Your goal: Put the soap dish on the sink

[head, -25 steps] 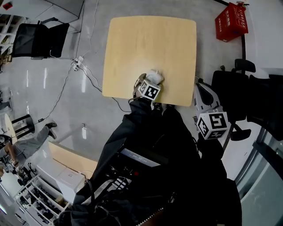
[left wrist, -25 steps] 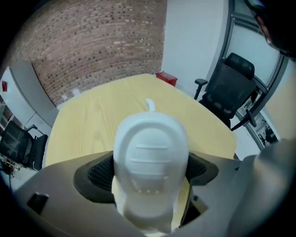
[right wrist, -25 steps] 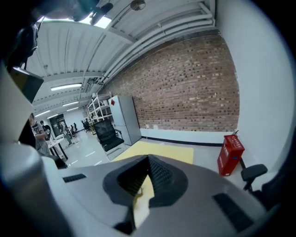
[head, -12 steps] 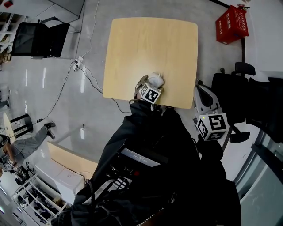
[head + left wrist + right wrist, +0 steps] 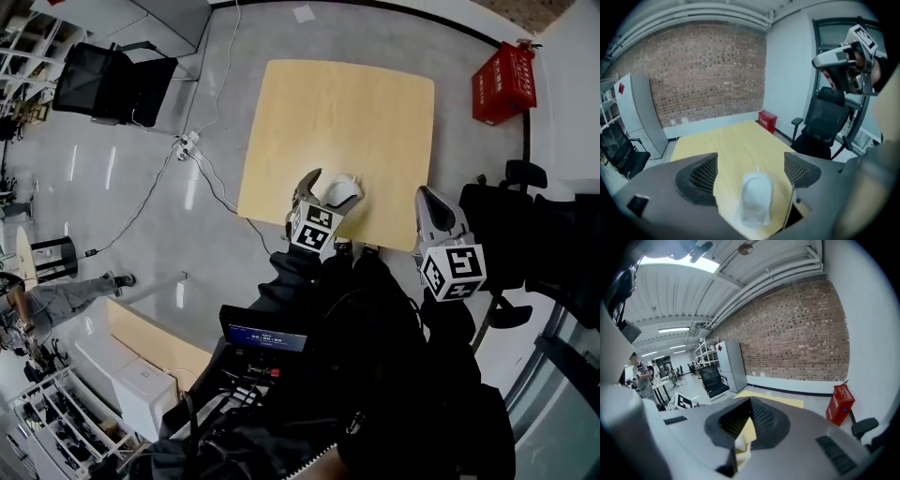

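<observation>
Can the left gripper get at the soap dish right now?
Probably yes: the fingers of the left gripper stand apart either side of the soap dish on the table, nothing between.

Open-plan office/lab: brick wall (image 5: 703, 70), black office chairs (image 5: 103, 80), wood bench (image 5: 337, 122), shelving (image 5: 66, 422), power strip (image 5: 190, 142) and cables on glossy floor, strip lights (image 5: 674, 329).

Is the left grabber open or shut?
Open. The left gripper has its jaws apart, the white soap dish lying between them on the light wooden table.
</observation>
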`<state>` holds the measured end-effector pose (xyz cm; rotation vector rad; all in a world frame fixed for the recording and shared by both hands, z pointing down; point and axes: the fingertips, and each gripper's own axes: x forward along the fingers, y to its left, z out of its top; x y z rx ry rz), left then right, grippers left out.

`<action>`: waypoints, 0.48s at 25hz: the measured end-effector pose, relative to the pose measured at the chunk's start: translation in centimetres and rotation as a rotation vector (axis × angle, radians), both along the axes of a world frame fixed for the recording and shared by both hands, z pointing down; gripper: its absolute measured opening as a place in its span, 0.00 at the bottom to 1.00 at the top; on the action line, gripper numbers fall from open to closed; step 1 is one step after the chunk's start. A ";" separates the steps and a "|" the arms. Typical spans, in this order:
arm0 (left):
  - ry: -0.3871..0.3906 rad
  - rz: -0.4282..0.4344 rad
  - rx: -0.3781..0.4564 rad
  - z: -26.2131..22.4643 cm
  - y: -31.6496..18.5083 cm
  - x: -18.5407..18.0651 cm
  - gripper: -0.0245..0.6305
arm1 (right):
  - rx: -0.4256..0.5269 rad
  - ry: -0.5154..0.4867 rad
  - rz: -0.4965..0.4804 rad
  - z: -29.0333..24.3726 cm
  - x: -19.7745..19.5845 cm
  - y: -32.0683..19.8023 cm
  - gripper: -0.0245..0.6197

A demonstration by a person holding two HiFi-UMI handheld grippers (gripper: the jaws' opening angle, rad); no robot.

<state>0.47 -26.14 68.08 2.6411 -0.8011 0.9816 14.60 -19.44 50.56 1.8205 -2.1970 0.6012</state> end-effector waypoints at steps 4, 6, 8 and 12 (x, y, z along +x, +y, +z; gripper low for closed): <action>0.138 -0.062 0.079 -6.6 -1.8 0.4 0.65 | 0.066 0.007 -0.029 -2.2 -0.7 -1.4 0.05; 0.178 -0.073 0.122 -9.4 -2.1 0.5 0.61 | 0.094 0.010 -0.039 -3.3 -1.0 -1.8 0.05; 0.206 -0.076 0.163 -11.8 -2.4 0.6 0.49 | 0.121 0.011 -0.045 -4.3 -1.2 -2.3 0.05; 0.240 -0.085 0.234 -15.7 -2.9 0.8 0.42 | 0.176 0.014 -0.052 -6.5 -1.3 -3.2 0.05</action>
